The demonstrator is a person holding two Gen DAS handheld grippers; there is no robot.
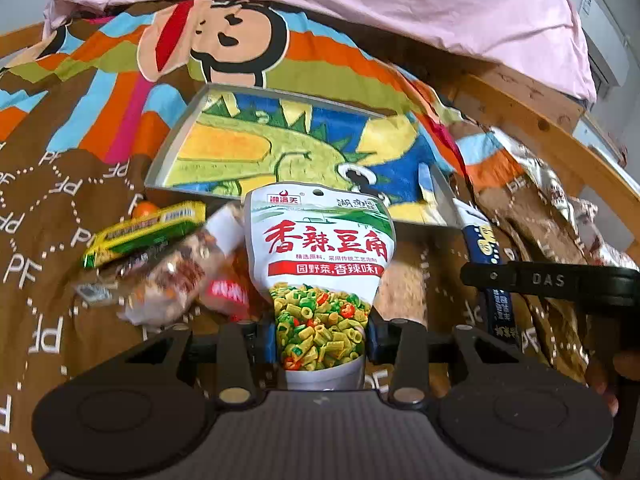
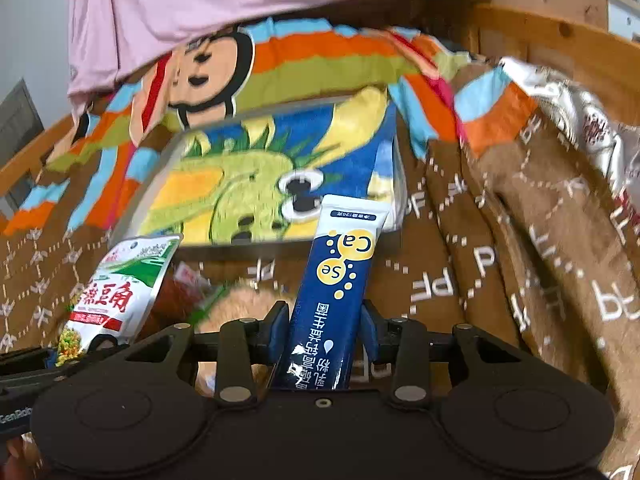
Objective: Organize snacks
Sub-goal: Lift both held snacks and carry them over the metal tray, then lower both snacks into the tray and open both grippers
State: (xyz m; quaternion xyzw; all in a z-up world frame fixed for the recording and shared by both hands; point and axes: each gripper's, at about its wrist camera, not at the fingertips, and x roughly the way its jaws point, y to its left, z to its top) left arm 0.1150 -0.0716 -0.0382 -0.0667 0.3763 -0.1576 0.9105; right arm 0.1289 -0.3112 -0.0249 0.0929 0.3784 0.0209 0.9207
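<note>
My left gripper (image 1: pixel 320 340) is shut on a white pouch of spicy green beans (image 1: pixel 320 256), held upright above the bedspread. That pouch (image 2: pixel 116 296) also shows at the left of the right wrist view. My right gripper (image 2: pixel 324 332) is shut on a long blue stick pack (image 2: pixel 340 276) marked Ca and Se, which points toward the tray. The same blue stick pack (image 1: pixel 486 256) appears at the right of the left wrist view. A metal tray (image 1: pixel 168 152) lined with a dinosaur towel lies just beyond both packs; its rim (image 2: pixel 160 164) shows in the right wrist view too.
A pile of snacks lies left of the pouch: a green-yellow bar (image 1: pixel 144 236), a clear bag of mixed nuts (image 1: pixel 172 280) and a red packet (image 1: pixel 228 292). A pink quilt (image 1: pixel 360 4) covers the far side. A wooden bed rail (image 1: pixel 560 140) and silver foil bags (image 2: pixel 592 128) lie right.
</note>
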